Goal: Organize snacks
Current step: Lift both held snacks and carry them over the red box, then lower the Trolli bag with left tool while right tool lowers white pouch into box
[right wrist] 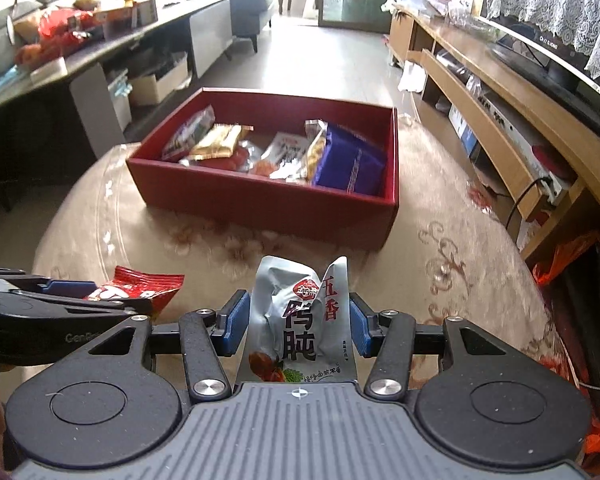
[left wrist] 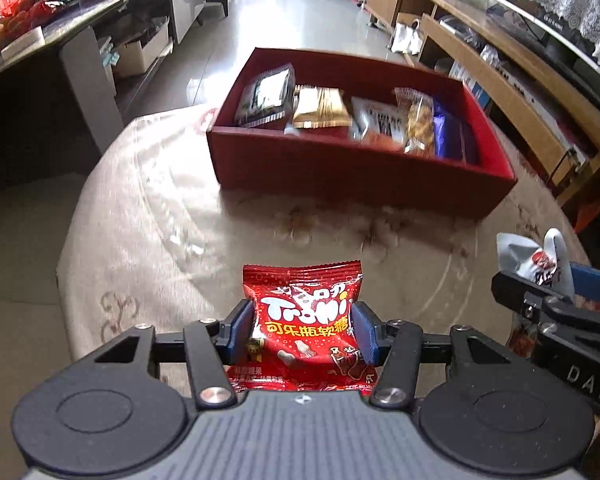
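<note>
1. Two packets in hand, one per gripper. My left gripper is clamped on a red candy packet, blue pads pressing its two side edges so the printed face lies flat toward the camera. I judge the edge grip is meant to keep the soft bag from folding.

2. My right gripper is closed on a silver packet, likewise by its sides. The packet stands upright and is crumpled at the top, its corners sticking up past the pads.

3. One red box, open-topped, sits on the far side of the round table, well apart from both grippers. It is set with its long wall facing me, which leaves the opening easy to reach from above.

4. Several snacks already lie in the box: a dark packet at far left leaning on the wall, a gold packet beside it, a white packet in the middle, and a purple packet at right. They overlap loosely rather than in rows.

5. Both held packets hang above the patterned tablecloth, near side, side by side, the red one left of the silver.

6. Remaining, by my judgement: carry both over the near wall and release. The free space looks tightest at right, so the left and middle suit better.
</note>
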Available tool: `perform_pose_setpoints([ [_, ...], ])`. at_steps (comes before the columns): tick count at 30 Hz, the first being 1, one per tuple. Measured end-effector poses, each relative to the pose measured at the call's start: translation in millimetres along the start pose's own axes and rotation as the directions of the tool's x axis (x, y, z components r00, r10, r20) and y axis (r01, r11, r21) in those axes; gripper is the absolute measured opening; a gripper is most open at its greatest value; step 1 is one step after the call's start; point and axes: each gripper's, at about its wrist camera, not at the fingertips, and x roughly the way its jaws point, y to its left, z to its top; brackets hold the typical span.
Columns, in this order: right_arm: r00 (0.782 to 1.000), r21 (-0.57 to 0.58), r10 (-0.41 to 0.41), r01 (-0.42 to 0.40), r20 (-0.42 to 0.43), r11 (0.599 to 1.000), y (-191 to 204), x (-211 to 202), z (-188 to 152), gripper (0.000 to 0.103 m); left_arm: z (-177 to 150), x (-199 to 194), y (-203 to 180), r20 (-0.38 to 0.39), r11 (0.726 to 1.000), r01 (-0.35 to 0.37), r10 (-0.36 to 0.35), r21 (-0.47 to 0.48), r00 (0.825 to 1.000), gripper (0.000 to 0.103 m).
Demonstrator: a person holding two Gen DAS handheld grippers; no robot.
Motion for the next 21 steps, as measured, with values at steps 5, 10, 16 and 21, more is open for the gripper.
perform_pose_setpoints([
  [5, 1.000, 0.007, 0.001, -0.002, 0.018, 1.000, -1, 1, 10, 0.059, 15, -3, 0, 0.028, 1.000, 0.007, -0.006, -0.008, 1.000, 0.050],
  [10, 0.999, 0.020, -0.001, 0.000, 0.042, 1.000, -4, 1, 21, 0.059, 28, -3, -2, 0.047, 1.000, 0.007, -0.006, -0.009, 0.999, 0.050],
  [16, 0.997, 0.040, -0.006, 0.003, 0.080, 0.999, -9, 3, 38, 0.059, 44, -1, -5, 0.072, 1.000, 0.002, -0.001, -0.004, 0.997, 0.050],
  [21, 0.994, 0.033, -0.013, 0.010, 0.108, 0.999, -8, 8, 53, 0.059, 59, 4, -8, 0.088, 1.000, -0.009, 0.009, -0.001, 0.996, 0.050],
])
